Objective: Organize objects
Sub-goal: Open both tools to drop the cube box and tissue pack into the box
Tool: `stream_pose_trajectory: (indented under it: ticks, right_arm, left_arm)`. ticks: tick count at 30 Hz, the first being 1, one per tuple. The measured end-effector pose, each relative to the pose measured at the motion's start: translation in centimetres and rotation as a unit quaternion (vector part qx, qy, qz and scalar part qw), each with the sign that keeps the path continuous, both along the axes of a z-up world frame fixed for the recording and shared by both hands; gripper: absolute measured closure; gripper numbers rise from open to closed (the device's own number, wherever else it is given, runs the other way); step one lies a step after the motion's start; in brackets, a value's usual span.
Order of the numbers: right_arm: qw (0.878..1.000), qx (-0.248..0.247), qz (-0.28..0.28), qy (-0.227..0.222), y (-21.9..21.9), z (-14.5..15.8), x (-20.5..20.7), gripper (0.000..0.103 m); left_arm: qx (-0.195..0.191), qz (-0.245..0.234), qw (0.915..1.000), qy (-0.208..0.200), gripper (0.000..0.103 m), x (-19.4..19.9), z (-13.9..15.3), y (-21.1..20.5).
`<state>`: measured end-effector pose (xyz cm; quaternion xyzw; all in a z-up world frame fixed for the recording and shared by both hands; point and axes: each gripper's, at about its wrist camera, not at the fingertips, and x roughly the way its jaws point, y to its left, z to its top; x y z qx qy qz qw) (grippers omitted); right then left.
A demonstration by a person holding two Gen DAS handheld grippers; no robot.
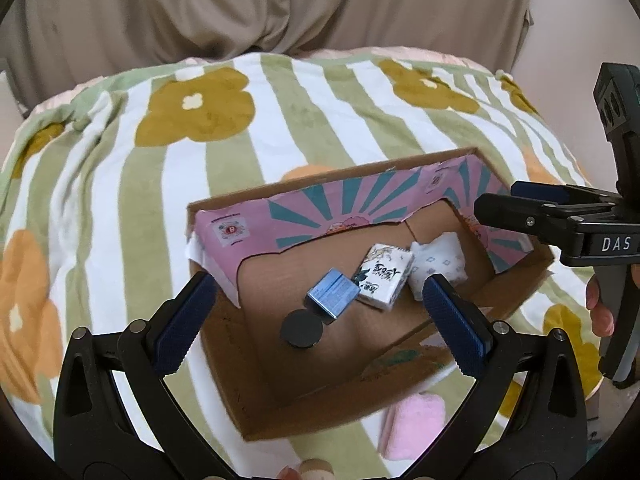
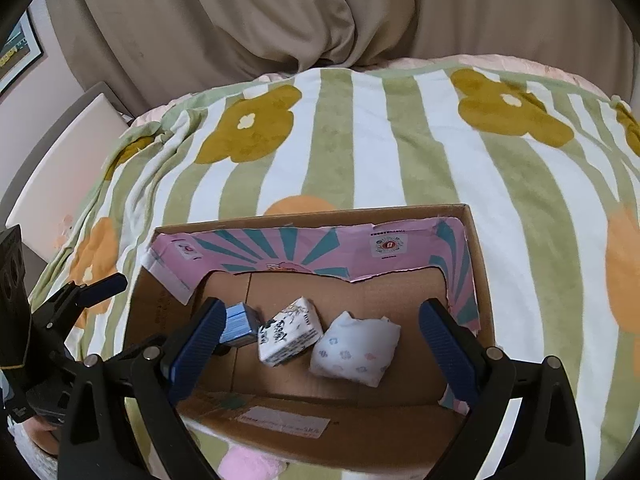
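Both claws stood spread with nothing between the pads: my left gripper (image 1: 316, 320) hung over the near-left part of the cardboard box (image 1: 224, 320), my right gripper (image 2: 320, 344) over its near-right part. Just outside the box's near edge a pink fuzzy thing (image 1: 412, 424) lay on the striped flower blanket (image 1: 120, 200), so I judged that piece not yet put away. Inside, on the box floor, lay a black disc (image 1: 302, 328), a blue packet (image 1: 332, 292) touching it, a printed tissue pack (image 1: 386, 276) and, toward the right wall, a white patterned pouch (image 2: 356, 348). Four items were in, by my reckoning; beyond the far wall the blanket carried nothing else that I could see.
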<state>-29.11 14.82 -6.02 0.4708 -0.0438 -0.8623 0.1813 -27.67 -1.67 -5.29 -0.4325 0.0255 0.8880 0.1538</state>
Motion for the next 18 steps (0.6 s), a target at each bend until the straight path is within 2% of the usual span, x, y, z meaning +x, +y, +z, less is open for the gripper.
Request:
stream_pose_trajectory:
  ticks: [5,10,18]
  right_arm:
    - [1.0,0.009,0.0,0.021,-0.1,2.0,1.6,0.007]
    - [0.998,0.008,0.001,0.067,0.3,5.3,4.7,0.007]
    - [0.989,0.001,0.005,0.146,0.7,9.8,11.6,0.007]
  left_arm:
    - [0.013,0.007,0.9994,0.03,0.0,2.4,3.3,-0.7]
    - [0.012,0.013,0.9973,0.071,0.0,5.7,6.7,-1.1]
    - [0.041,0.052,0.9877,0.141,0.0,13.1,10.8,-3.4]
